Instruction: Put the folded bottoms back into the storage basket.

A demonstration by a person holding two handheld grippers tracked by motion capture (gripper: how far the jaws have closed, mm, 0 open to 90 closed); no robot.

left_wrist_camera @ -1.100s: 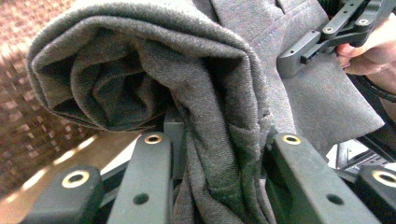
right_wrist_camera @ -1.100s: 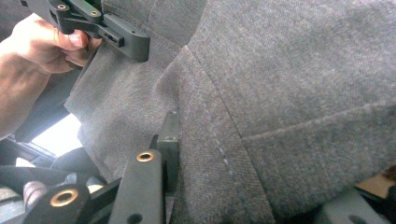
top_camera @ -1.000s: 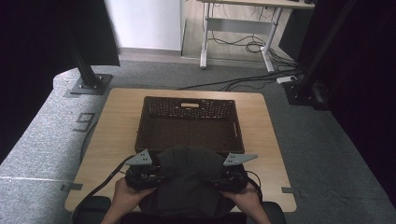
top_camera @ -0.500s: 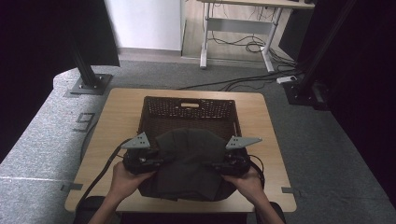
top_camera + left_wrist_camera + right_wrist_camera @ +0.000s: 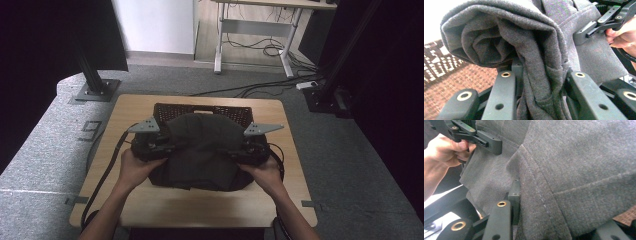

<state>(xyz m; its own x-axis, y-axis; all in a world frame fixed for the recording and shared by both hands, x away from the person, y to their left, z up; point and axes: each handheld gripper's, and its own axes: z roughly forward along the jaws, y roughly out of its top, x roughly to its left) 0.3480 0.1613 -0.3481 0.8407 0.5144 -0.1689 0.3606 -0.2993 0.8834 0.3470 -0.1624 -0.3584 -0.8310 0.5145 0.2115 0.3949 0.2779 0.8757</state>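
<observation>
Lifted since a second ago, the folded grey garment (image 5: 202, 150) hangs clamped between left gripper (image 5: 159, 144) and right gripper (image 5: 239, 148), partly over the basket (image 5: 227, 112), not yet lowered inside.

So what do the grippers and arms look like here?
Both grippers, left and right, are black, each topped by a grey three-cornered plate. The jaws carry brass-ringed holes. A black cable trails from the left one. Forearms are bare, no sleeves in sight.

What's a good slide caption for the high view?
Both grippers hold a folded grey garment above the dark basket.
</observation>
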